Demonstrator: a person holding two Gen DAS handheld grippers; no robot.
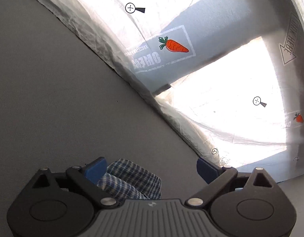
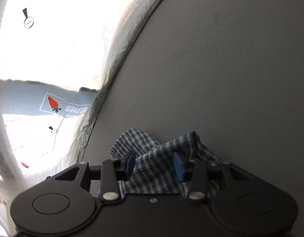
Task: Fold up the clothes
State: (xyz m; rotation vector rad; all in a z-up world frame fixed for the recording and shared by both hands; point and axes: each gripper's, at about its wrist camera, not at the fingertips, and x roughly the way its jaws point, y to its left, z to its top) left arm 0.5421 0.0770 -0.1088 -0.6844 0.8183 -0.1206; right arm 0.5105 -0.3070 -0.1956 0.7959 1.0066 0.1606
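Observation:
A blue and white plaid garment (image 1: 130, 177) lies bunched on the grey table (image 1: 63, 102), low in the left wrist view. My left gripper (image 1: 152, 169) is open, its blue pads wide apart, with the cloth beside the left pad (image 1: 95, 169). In the right wrist view the same plaid garment (image 2: 157, 162) is bunched between the blue pads of my right gripper (image 2: 154, 165), which is partly closed around a fold of it. The cloth drapes over the right finger (image 2: 179, 167).
The grey table (image 2: 221, 69) ends at a curved edge. Beyond it hangs a crinkled white plastic sheet (image 1: 221, 108) printed with carrots (image 1: 173, 45) and target marks, brightly backlit. The same sheet (image 2: 53, 49) fills the left of the right wrist view.

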